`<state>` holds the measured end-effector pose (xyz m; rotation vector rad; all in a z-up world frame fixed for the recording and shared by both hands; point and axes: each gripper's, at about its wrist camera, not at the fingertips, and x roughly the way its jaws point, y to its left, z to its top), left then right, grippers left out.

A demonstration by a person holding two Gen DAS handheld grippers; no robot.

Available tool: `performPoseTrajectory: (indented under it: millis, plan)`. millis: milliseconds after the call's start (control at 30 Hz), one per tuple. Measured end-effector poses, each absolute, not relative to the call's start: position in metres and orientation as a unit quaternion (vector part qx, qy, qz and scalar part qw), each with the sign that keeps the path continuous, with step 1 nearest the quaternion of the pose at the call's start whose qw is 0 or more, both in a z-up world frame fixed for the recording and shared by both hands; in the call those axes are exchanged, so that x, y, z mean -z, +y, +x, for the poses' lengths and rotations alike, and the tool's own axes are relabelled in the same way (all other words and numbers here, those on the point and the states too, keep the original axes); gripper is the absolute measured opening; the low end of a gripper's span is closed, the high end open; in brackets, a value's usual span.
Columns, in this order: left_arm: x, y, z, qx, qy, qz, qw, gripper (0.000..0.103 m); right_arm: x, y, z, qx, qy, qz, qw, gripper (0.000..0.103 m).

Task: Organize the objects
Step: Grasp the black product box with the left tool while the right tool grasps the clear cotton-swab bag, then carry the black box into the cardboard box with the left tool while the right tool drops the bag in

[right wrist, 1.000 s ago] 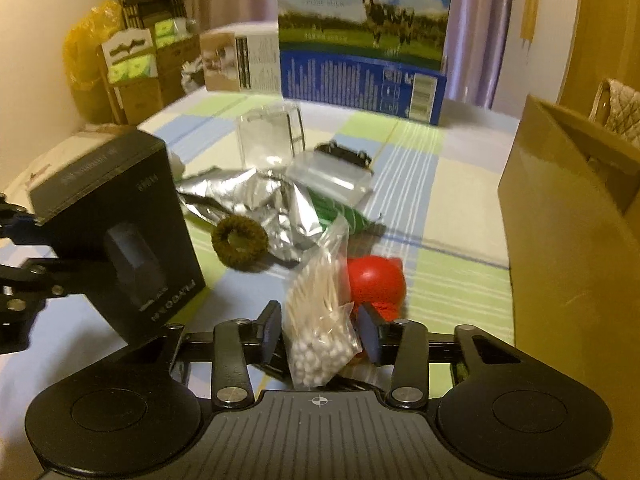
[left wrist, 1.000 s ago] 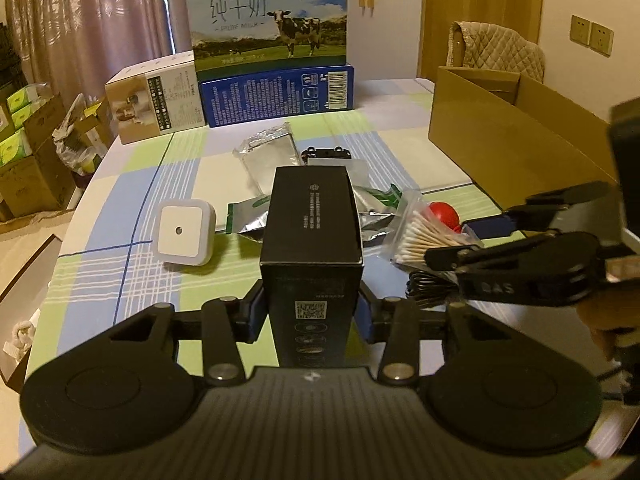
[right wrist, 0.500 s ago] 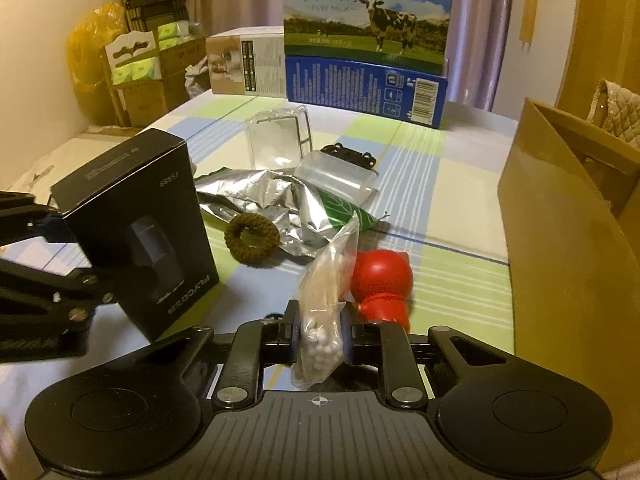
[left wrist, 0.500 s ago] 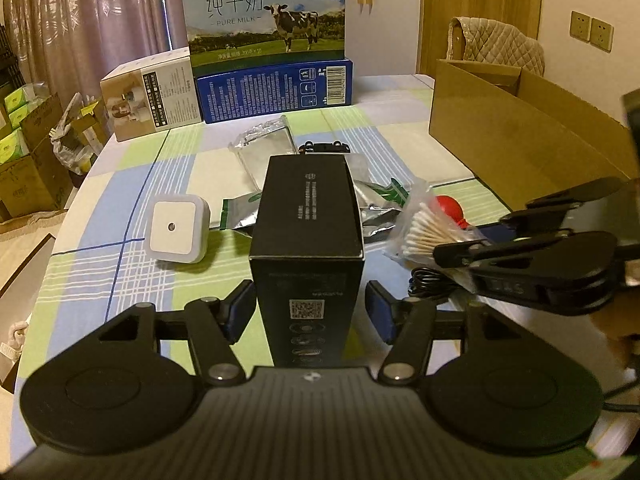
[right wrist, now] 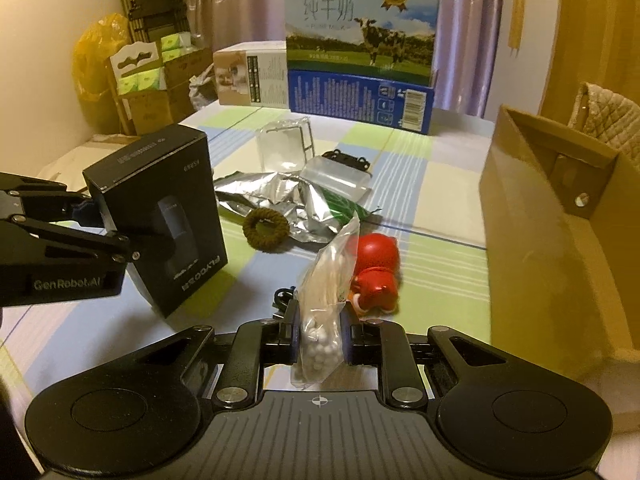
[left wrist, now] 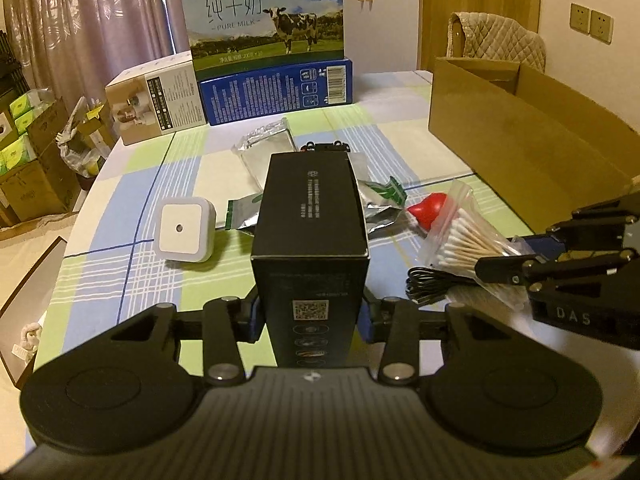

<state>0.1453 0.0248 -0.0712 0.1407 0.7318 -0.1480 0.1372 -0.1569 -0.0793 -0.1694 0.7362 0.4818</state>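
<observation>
My left gripper [left wrist: 310, 316] is shut on a tall black box [left wrist: 311, 216], held upright over the checked tablecloth; box and gripper also show in the right wrist view [right wrist: 160, 208]. My right gripper [right wrist: 319, 338] is shut on a clear bag of cotton swabs [right wrist: 326, 280], which also shows in the left wrist view [left wrist: 464, 240]. A red toy [right wrist: 376, 268] lies just beyond the bag. An open cardboard box [right wrist: 560, 216] stands at the right.
A white square night light [left wrist: 182, 229], foil pouches [right wrist: 276, 196], a brown hair tie [right wrist: 266, 228], a clear case [right wrist: 284, 148] and a black cable [left wrist: 432, 284] lie on the table. A milk carton [left wrist: 266, 40] and a small box [left wrist: 156, 96] stand at the back.
My right gripper closed on the bag of swabs and raised it slightly. My left gripper eased open about half a second ago, then shut on the black box again.
</observation>
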Motion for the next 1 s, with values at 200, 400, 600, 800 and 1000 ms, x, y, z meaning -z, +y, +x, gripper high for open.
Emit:
performPoseTrajectory:
  millis: [200, 400, 600, 800, 1000]
  plan:
    - [0.045, 0.017, 0.132, 0.078, 0.346, 0.065, 0.933, 0.038, 0.050, -0.173, 0.120, -0.219, 0.331, -0.072, 0.915, 0.016]
    - [0.011, -0.010, 0.122, 0.097, 0.330, 0.068, 0.937, 0.038, 0.012, -0.211, 0.114, -0.180, 0.297, -0.058, 0.936, 0.016]
    - [-0.023, -0.060, 0.124, 0.138, 0.305, 0.070, 0.940, 0.038, -0.021, -0.271, 0.121, -0.119, 0.267, -0.043, 0.955, 0.016]
    - [-0.046, -0.122, 0.138, 0.183, 0.286, 0.068, 0.938, 0.038, -0.035, -0.325, 0.132, -0.080, 0.259, -0.033, 0.962, 0.016]
    - [-0.056, -0.180, 0.153, 0.220, 0.277, 0.068, 0.933, 0.038, -0.035, -0.369, 0.138, -0.053, 0.259, -0.017, 0.964, 0.016]
